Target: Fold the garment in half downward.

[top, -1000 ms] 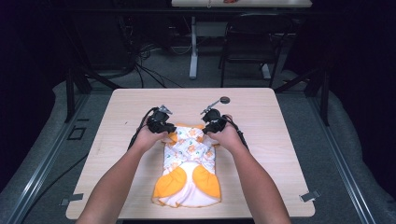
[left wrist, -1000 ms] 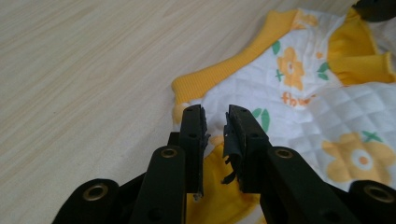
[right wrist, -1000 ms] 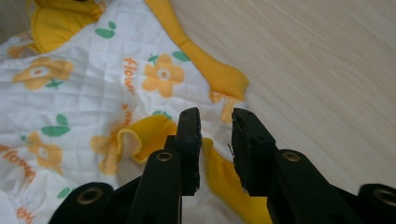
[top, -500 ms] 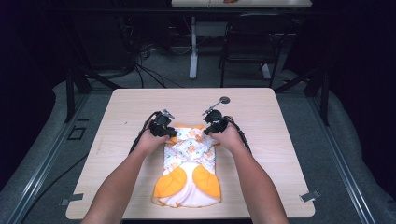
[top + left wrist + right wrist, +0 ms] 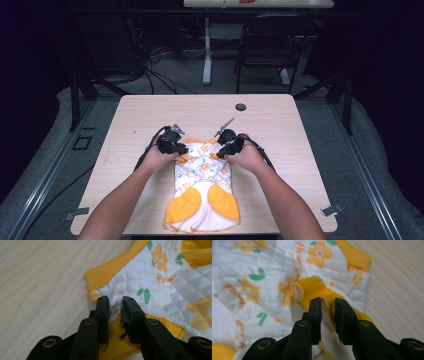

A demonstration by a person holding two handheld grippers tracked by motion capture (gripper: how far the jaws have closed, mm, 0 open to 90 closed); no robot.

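My left gripper [image 5: 115,305] has its jaws partly apart with a fold of the quilted white cloth rising into the gap between them; the pads sit against the fabric at the edge of the garment [image 5: 160,287], just below its yellow ribbed band, and I read that as a pinch on the cloth. My right gripper [image 5: 327,306] also stands partly open, and its jaws have just been opening again after a brief squeeze; the yellow-trimmed edge of the garment [image 5: 274,290] curls up between them, but I see daylight beside the pads, so it is not clamped. From above, the left gripper [image 5: 172,145] sits at about ten o'clock of the garment [image 5: 202,192] and the right gripper [image 5: 229,142] at about two o'clock, both at its far end, with my hands behind them. The garment lies flat near the middle of the table [image 5: 280,125], its white flowered part toward twelve o'clock and its two orange patches toward six o'clock, near the table's near edge. Compared with a second ago, the right gripper has shifted slightly outward along the top edge, the left has hardly moved, and the garment lies where it did.
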